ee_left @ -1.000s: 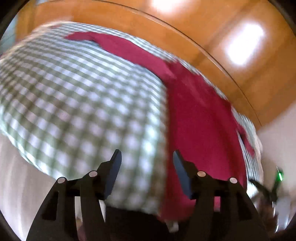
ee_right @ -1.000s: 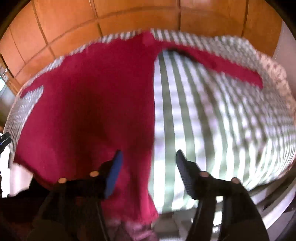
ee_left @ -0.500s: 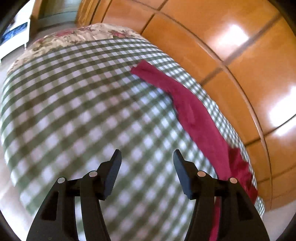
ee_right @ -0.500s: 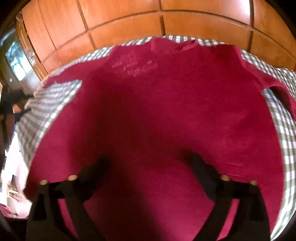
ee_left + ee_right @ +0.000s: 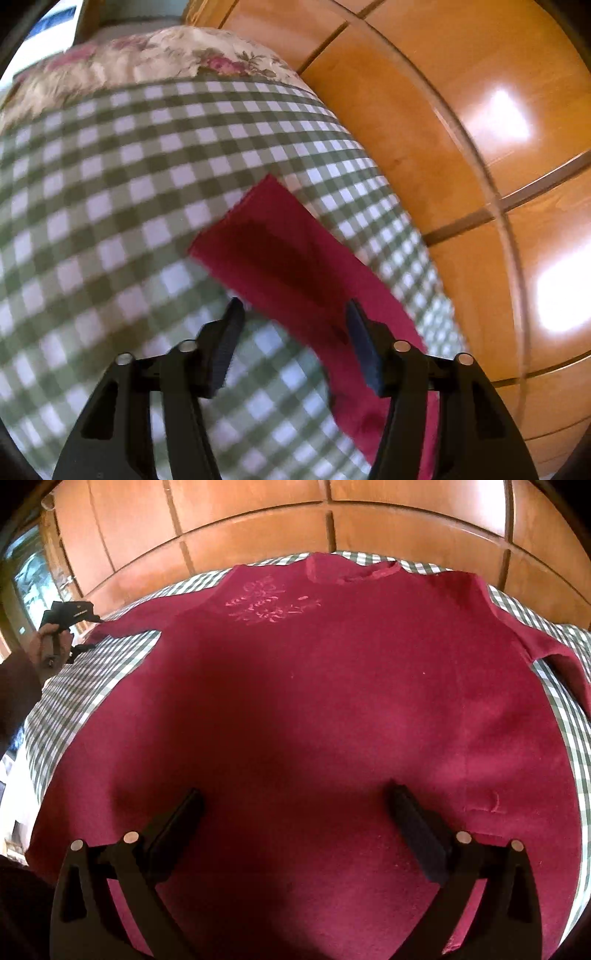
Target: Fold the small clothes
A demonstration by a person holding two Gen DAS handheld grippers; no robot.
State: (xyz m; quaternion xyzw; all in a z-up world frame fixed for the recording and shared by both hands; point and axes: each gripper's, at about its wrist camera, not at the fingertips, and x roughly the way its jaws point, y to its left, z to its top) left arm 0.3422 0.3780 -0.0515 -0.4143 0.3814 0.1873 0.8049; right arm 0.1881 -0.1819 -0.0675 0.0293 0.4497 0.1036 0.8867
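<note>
A dark red long-sleeved shirt [image 5: 332, 664] lies spread flat on the checked bed cover [image 5: 92, 672], collar at the far side and a pink print on the chest. My right gripper [image 5: 295, 801] hovers over the shirt's lower body, jaws wide open with nothing pinched. In the left wrist view the shirt's sleeve [image 5: 280, 243] runs diagonally across the checked cover [image 5: 110, 184]. My left gripper [image 5: 293, 314] straddles the sleeve close to its cuff end. Its jaws are closing with the sleeve between them, but the pads are clear of the cloth.
Glossy wooden cabinet panels [image 5: 461, 129] stand right behind the bed [image 5: 258, 535]. A floral cloth [image 5: 147, 59] covers the bed's far end. A person's hand [image 5: 46, 642] holds the other gripper at the left edge of the right wrist view.
The left gripper swept along the bed from the shirt's body out to the sleeve's end. The right gripper opened wide, moved over the shirt's body, then held still.
</note>
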